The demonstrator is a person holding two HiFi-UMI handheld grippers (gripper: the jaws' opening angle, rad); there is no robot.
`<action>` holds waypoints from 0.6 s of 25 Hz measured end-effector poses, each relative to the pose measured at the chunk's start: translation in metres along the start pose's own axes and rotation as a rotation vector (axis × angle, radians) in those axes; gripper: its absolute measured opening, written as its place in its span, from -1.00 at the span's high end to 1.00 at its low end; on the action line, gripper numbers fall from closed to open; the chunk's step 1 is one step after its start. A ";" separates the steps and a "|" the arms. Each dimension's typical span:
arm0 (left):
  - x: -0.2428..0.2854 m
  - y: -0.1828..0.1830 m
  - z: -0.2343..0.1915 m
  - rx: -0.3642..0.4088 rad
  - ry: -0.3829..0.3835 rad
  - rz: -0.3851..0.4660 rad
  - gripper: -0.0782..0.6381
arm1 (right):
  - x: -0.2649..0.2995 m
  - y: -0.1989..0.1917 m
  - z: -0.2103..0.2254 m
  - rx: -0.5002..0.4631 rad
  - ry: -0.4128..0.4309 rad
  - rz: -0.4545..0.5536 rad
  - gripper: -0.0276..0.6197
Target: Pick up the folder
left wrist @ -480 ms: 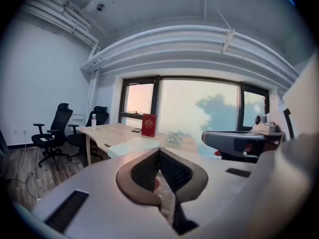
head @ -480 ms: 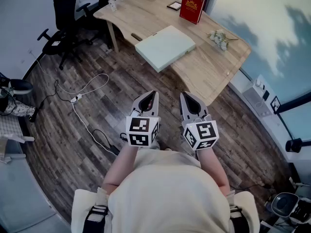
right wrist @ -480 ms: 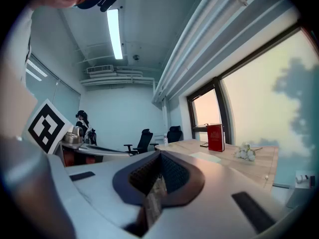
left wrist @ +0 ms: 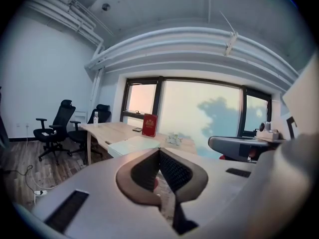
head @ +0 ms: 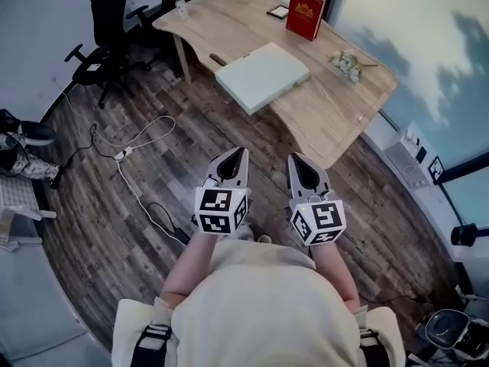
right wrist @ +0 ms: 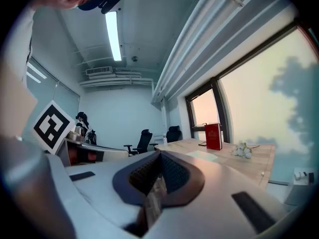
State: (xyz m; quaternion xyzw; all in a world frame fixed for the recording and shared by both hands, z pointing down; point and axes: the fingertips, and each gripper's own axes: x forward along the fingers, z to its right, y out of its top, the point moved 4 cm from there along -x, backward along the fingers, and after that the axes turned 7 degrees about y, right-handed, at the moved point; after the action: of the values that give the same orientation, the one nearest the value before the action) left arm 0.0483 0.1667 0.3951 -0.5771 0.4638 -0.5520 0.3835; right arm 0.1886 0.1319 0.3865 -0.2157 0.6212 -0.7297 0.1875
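A pale green folder (head: pixel 261 75) lies flat on the wooden desk (head: pixel 336 121), partly over the desk's near edge. It also shows in the left gripper view as the folder (left wrist: pixel 130 144), and faintly in the right gripper view as the folder (right wrist: pixel 205 155). My left gripper (head: pixel 242 153) and right gripper (head: pixel 294 159) hang side by side over the floor, well short of the desk. Both are shut with nothing between their jaws.
A red book (head: pixel 305 11) stands at the desk's far side, with a small dark item (head: pixel 276 11) beside it, a bottle (head: pixel 179 4) at the far left and white flowers (head: pixel 348 62) at the right. Black office chairs (head: pixel 103 40) stand left of the desk. A white cable (head: pixel 126 155) lies on the floor.
The view has shifted slightly; the desk and both grippers sit a little further right and lower. The jaws have not changed.
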 end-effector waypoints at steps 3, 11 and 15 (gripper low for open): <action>-0.004 -0.001 0.002 -0.015 0.011 0.002 0.73 | -0.007 -0.003 0.005 0.029 0.008 0.002 0.86; -0.020 -0.018 0.005 -0.024 0.058 -0.024 0.73 | -0.027 -0.012 0.001 0.045 0.031 -0.015 0.86; -0.023 -0.022 0.013 -0.046 0.057 -0.035 0.73 | -0.031 -0.014 0.002 0.041 0.041 -0.027 0.86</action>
State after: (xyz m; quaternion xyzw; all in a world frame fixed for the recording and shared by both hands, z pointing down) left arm 0.0644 0.1935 0.4083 -0.5778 0.4771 -0.5640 0.3471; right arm 0.2156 0.1497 0.3981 -0.2051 0.6067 -0.7490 0.1695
